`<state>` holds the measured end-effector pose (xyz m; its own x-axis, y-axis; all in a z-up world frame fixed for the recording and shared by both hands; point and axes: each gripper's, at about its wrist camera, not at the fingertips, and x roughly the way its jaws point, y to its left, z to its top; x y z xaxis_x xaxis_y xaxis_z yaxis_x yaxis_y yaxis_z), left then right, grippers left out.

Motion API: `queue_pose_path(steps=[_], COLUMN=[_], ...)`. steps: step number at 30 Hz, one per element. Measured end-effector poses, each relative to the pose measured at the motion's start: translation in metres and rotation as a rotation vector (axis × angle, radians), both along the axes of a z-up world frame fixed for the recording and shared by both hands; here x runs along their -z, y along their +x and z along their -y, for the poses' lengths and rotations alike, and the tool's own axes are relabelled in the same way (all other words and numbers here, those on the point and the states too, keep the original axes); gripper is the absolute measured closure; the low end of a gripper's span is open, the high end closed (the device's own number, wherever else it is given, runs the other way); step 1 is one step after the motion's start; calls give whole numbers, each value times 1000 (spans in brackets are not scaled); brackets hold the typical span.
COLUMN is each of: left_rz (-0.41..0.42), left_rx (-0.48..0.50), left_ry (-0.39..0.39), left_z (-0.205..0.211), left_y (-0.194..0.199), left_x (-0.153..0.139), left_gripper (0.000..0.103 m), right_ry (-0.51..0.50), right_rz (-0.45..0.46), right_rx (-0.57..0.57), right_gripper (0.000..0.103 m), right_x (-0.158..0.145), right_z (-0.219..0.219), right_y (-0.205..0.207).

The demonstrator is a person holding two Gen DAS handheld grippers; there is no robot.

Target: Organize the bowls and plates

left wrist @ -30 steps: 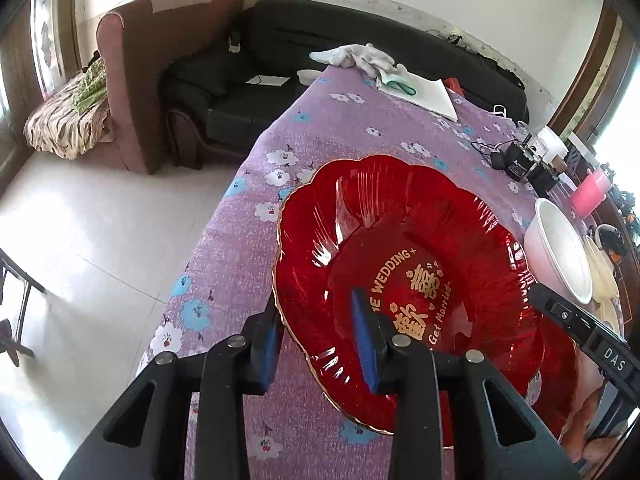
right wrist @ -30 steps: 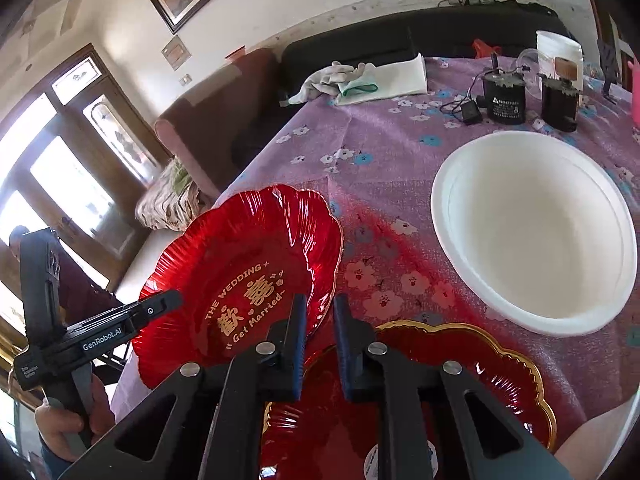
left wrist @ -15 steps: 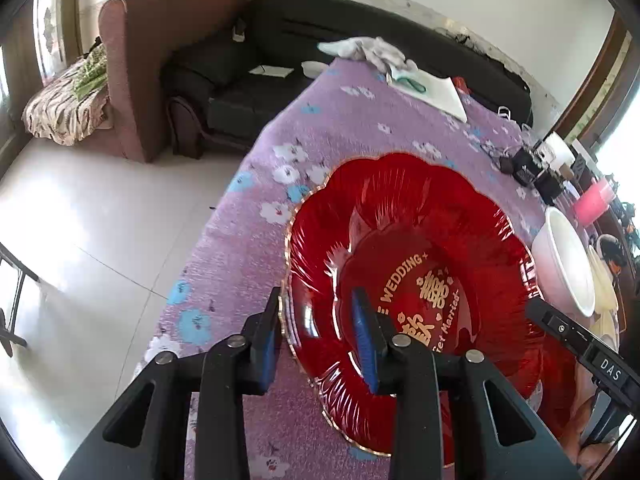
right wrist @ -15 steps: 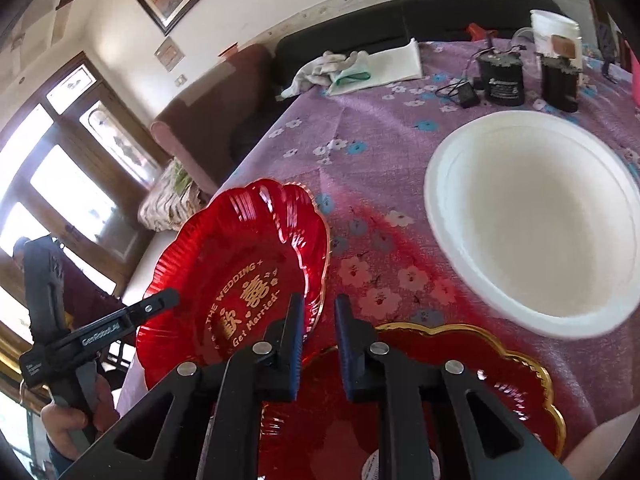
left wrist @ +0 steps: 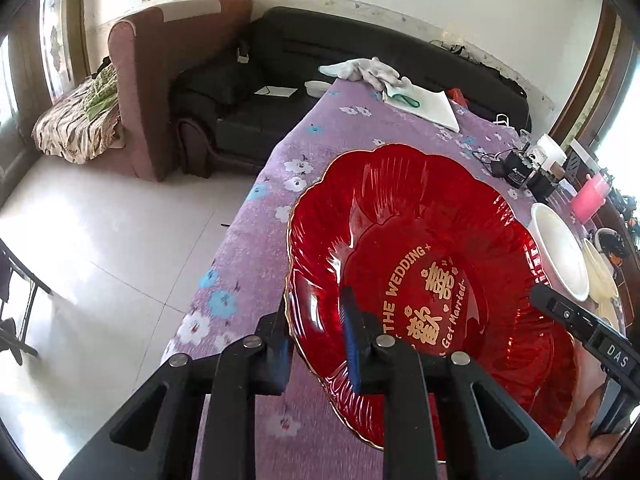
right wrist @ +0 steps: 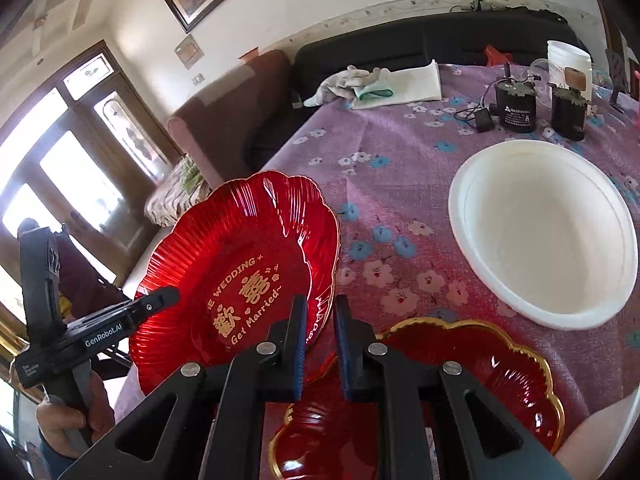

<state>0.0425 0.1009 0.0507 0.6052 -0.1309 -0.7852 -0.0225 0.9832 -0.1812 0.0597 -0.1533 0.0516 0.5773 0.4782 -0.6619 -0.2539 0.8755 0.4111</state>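
1. Change noted: the lettered red plate (left wrist: 416, 264) sits higher and more tilted than a second ago. Its far edge is clear of the purple floral tablecloth (left wrist: 344, 128), where earlier it lay nearly flat.
2. Meaning for the task, as a judgement: the plate is being picked up, probably for stacking onto the second red plate (right wrist: 480, 376), which lies flat at the near table edge.
3. Left gripper (left wrist: 316, 332): its jaws have just been closing, and the gap is now narrow. The plate's scalloped rim runs between them, one jaw inside the dish and one outside; the rim appears clamped.
4. Right gripper (right wrist: 320, 344): jaws drawn together, with the opposite rim of the same plate pinched between them.
5. The white bowl (right wrist: 544, 232) rests upright on the cloth, well apart from both grippers, untouched.
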Motion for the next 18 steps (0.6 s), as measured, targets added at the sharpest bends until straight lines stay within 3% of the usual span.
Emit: queue_pose_path(steps=[10, 18], left_rz=[48, 54], left_rx=[-32, -18], left_ry=[-12, 0], left_z=[-17, -12], left_y=[-70, -133], left_x=[-16, -6], left_gripper=[82, 78], right_ry=[3, -12], right_rz=[4, -8], right_rx=[-69, -118], right_gripper=[88, 88], right_x=[-21, -16], right_z=[-19, -19], right_y=[-39, -89])
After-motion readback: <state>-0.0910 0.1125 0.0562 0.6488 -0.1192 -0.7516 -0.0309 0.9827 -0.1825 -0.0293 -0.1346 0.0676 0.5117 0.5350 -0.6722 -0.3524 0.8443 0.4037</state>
